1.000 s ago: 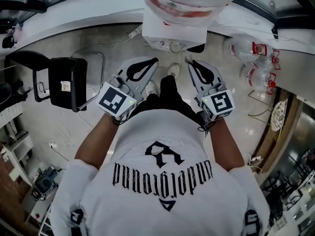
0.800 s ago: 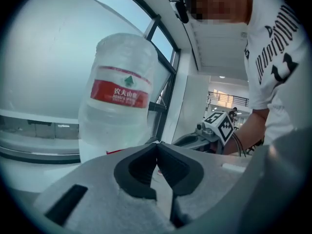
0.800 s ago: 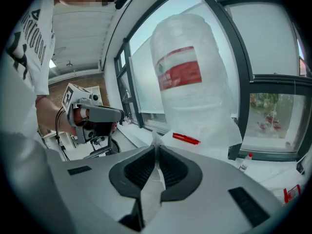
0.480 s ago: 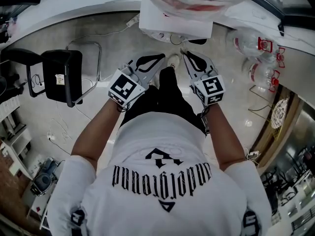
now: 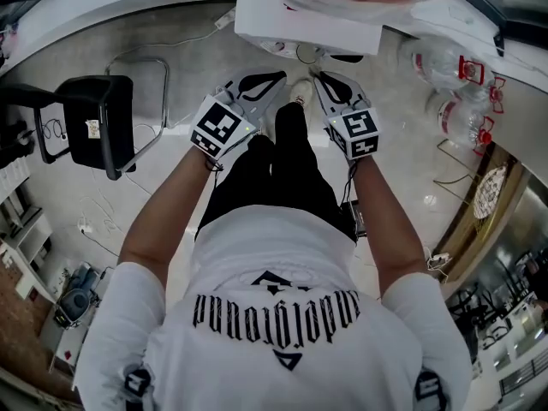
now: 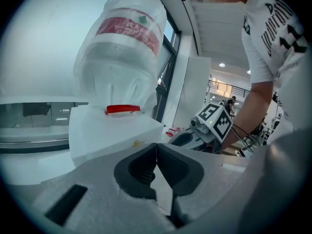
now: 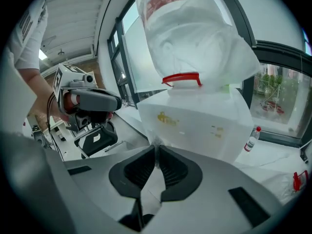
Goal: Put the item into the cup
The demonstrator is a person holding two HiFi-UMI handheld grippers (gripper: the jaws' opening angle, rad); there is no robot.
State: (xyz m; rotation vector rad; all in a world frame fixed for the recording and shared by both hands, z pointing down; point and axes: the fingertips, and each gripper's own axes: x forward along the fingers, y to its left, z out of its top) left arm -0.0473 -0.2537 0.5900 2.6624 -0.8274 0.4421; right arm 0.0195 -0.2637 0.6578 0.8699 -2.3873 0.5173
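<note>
Left gripper [image 6: 156, 147], right gripper [image 7: 156, 150] both clenched, empty. Big water jug [image 7: 190, 38], bag-wrapped, upside down on white box [image 7: 195, 121]. More jugs [image 5: 449, 67] on floor [image 5: 188, 58], right side. Cup, item: cannot tell where.

I saw the left gripper [image 6: 156, 145] and right gripper [image 7: 156, 147] pale grey with black pads [image 6: 139, 167], and their cubes [image 5: 218, 127] checked in black and white. The shirt [image 5: 274, 264] was white with black lettering, the chair [image 5: 94, 131] black, the jug's label [image 6: 129, 26] red, and the box [image 6: 107, 130] white.

Head view looks steeply down; cams on left gripper [image 5: 276, 80] & right gripper [image 5: 321, 79] face the near white square-edged box [image 5: 308, 26], seen in all 3.
</note>
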